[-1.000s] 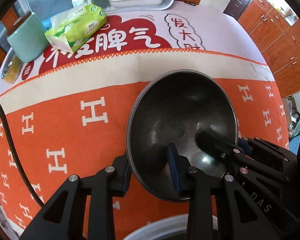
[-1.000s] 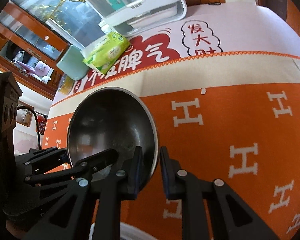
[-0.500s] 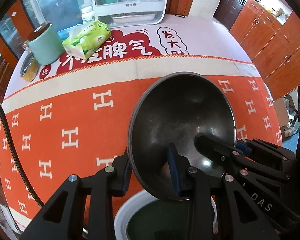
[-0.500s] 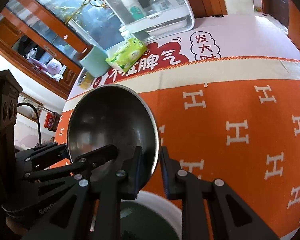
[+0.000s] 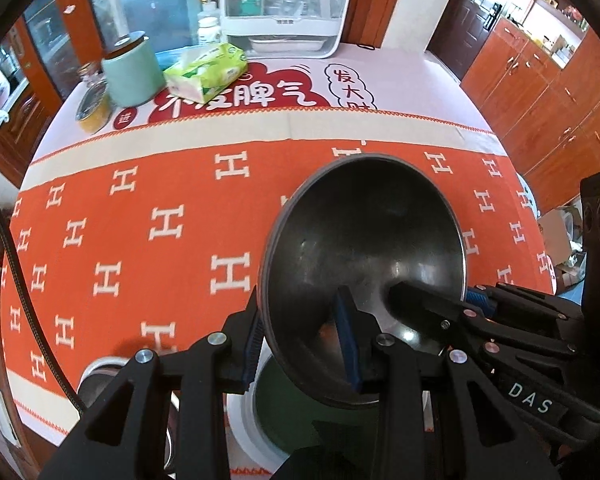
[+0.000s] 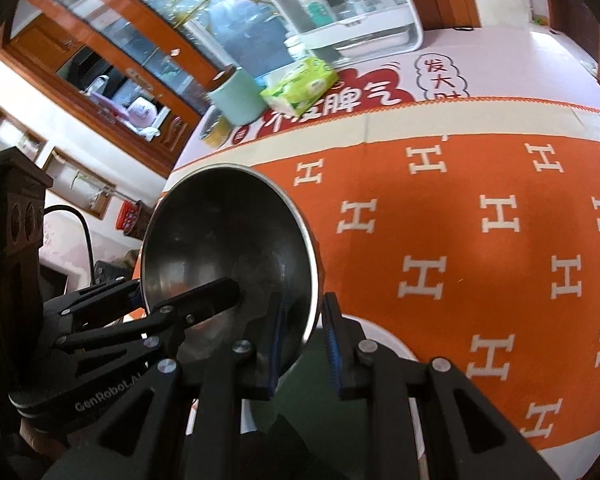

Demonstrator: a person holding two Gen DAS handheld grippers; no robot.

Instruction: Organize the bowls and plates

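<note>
Left wrist view: the left tongs (image 5: 302, 344) clamp the near left rim of the steel bowl (image 5: 364, 248), one blue pad inside the bowl, the other pressed on its outer wall. The bowl is tilted, its hollow facing the camera, and is held clear above the orange cloth on the bench (image 5: 140, 208). The right tongs (image 5: 432, 300) come in from the right and bite the bowl's right rim, one finger lying inside the hollow. Below the bowl, at the bench's near edge, sits a white-rimmed bowl (image 5: 240, 412) with a dark green inside. Just left of it, another round dish (image 5: 100, 372) is partly hidden by the tongs; what kind I cannot tell. At the far left corner of the bench stand a pale green canister (image 5: 130, 74), a green tissue pack (image 5: 206, 72) beside it and a small jar (image 5: 92, 108). A white cabinet (image 5: 284, 4) stands at the far edge.

Right wrist view: the right tongs (image 6: 302, 332) stand narrow, astride the steel bowl's (image 6: 228, 240) right rim; the inner pad lies against the wall, and whether the outer pad touches is unclear. The left tongs (image 6: 180, 300) hold the opposite rim. The white-rimmed bowl (image 6: 384, 340) lies directly beneath, at the near edge.
</note>
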